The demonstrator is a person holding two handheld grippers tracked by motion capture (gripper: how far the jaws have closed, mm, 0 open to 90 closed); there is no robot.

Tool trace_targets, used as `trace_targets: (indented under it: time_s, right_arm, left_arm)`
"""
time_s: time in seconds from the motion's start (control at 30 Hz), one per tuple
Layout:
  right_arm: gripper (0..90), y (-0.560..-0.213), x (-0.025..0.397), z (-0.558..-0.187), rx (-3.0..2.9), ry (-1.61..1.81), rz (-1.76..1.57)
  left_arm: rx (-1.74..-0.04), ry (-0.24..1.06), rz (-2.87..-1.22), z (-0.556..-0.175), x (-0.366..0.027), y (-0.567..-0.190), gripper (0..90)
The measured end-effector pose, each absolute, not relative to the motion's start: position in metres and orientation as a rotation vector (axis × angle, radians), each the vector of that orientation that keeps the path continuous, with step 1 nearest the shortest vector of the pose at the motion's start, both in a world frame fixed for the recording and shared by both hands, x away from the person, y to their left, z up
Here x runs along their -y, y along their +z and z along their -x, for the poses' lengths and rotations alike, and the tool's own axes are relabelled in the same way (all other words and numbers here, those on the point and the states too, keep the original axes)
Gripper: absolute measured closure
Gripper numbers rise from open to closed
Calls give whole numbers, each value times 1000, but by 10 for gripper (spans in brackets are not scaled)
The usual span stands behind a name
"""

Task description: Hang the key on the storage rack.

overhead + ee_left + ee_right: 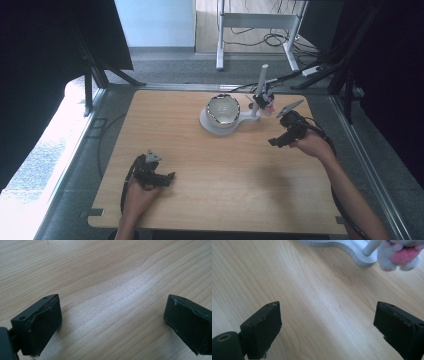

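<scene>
Right hand-held gripper [274,142] agape near upright white stand [261,87]

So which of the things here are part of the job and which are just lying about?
Job in hand:
- soft toy by the post
- white stand
- bowl on the stand
- right gripper, open
- left gripper, open

Lying about:
- cables on the floor
- white desk frame

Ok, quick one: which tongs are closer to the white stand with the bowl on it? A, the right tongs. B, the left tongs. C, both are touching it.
A: in the high view the right tongs hover just right of the white stand with the bowl, while the left tongs sit at the near left of the table; neither touches it.
</scene>
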State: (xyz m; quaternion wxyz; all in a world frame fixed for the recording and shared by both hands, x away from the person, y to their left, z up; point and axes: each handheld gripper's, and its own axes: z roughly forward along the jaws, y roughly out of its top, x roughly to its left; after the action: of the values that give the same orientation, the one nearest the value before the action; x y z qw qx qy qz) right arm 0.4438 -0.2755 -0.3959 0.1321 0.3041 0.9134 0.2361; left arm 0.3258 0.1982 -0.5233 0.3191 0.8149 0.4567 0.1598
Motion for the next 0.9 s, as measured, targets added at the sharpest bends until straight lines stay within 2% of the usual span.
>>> trace_targets:
  time_s: [0.9]
  right_arm:
    - [78, -401, 293, -386, -2611, 757, -833]
  left_arm:
    - [-1204, 421, -2136, -325, -198, -523, 21]
